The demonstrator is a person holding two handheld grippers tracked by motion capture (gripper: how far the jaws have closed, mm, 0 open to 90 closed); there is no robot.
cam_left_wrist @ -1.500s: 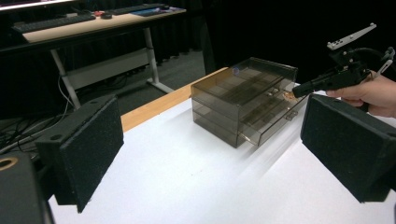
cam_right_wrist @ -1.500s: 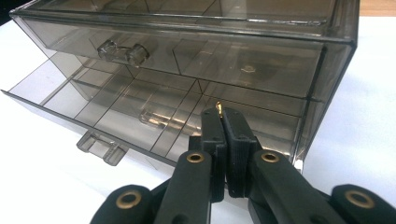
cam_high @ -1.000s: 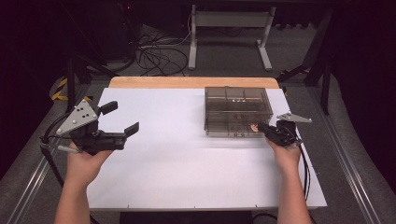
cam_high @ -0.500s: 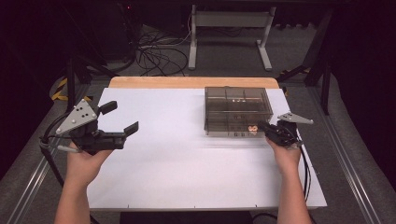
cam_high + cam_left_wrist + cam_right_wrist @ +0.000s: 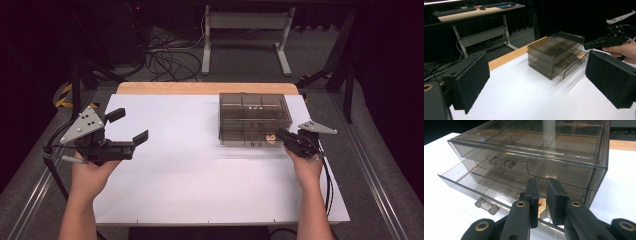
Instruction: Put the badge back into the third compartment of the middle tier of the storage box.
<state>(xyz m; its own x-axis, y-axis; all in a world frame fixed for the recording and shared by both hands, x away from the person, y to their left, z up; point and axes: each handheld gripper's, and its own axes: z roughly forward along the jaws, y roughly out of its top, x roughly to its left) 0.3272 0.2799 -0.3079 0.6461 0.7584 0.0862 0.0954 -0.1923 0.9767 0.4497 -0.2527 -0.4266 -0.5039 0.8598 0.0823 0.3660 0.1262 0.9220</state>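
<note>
The table (image 5: 200,200) carries a white sheet reaching nearly to its left, right and near edges, with a strip of bare wood along the far edge; the whole left half and the near half lie open. The drawer box (image 5: 254,117), smoky and see-through plastic with partitioned compartments, stands toward the far right corner, set back from the right edge. Its bottom drawer (image 5: 499,192) is pulled partly out toward the near side, and a small copper-coloured piece (image 5: 542,206) lies in it at the right-hand end. The right gripper (image 5: 542,195) is poised over that end of the drawer; its jaws have just been opening and stand a narrow gap apart, with the copper piece seen below the gap and not pressed by the pads. The left gripper (image 5: 122,127) is held above the left edge of the table, jaws wide apart and empty, touching nothing.
</note>
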